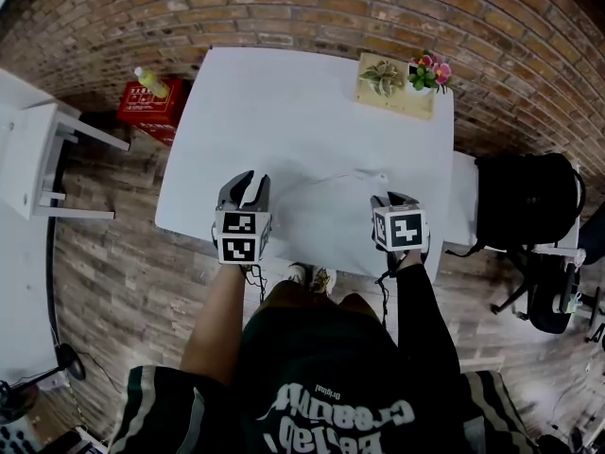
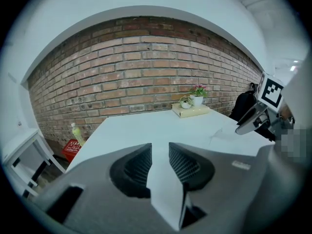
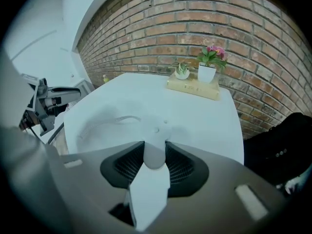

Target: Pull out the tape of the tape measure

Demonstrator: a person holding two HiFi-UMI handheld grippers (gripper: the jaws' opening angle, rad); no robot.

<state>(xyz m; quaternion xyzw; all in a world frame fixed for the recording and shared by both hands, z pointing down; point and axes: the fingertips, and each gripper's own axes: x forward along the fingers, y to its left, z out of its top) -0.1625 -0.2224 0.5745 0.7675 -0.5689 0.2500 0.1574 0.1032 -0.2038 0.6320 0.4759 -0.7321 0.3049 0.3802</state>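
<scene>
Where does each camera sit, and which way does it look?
Head view: on the person's head, facing down at the white table, left claw, right claw, arms.
Left gripper view: on the left claw, facing across the table to the brick wall; right claw at right.
Right gripper view: on the right claw, pinching the tape measure, facing that wall.
Shared: all three show the pink flowers.

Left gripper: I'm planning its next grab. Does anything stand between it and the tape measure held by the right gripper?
Nothing visible does: only white tabletop lies between the open left gripper and the white tape measure clamped in the right gripper.
</scene>
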